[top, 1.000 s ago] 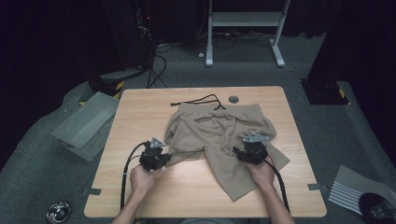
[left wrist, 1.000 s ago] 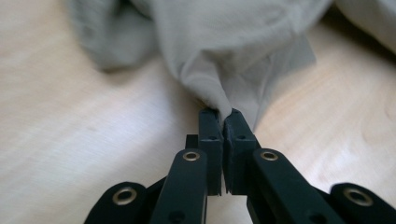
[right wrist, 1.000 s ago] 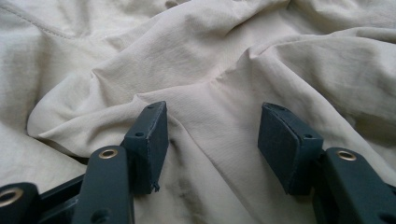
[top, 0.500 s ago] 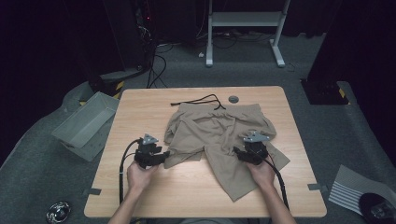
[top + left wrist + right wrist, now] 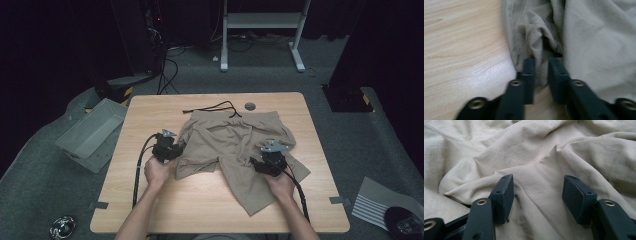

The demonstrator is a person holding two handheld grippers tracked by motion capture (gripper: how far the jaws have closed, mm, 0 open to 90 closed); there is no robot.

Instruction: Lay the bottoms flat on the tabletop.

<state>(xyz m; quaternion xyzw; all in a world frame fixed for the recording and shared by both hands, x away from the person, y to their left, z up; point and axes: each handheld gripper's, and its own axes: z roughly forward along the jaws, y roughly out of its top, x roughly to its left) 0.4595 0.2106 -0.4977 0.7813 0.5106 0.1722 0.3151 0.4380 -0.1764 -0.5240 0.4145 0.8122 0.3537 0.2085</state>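
Khaki shorts (image 5: 235,142) lie crumpled in the middle of the wooden table (image 5: 150,115), waistband to the far side. My left gripper (image 5: 176,151) is at the shorts' left edge. Its jaws have just been closing, and a bunched fold of the shorts (image 5: 536,42) now fills the narrow gap at my left gripper (image 5: 541,61). My right gripper (image 5: 257,162) rests on the right leg of the shorts. There my right gripper (image 5: 537,180) stands open, a low ridge of the shorts (image 5: 541,150) running between the pads without touching them.
A black drawstring (image 5: 215,107) trails from the waistband toward the far edge, near a grey round cap (image 5: 250,106) set in the table. A grey bin (image 5: 90,132) sits on the floor to the left. A white metal stand (image 5: 260,22) is beyond the table.
My left gripper has moved forward and a little right along the shorts' left edge. The right hand and its gripper have stayed put.
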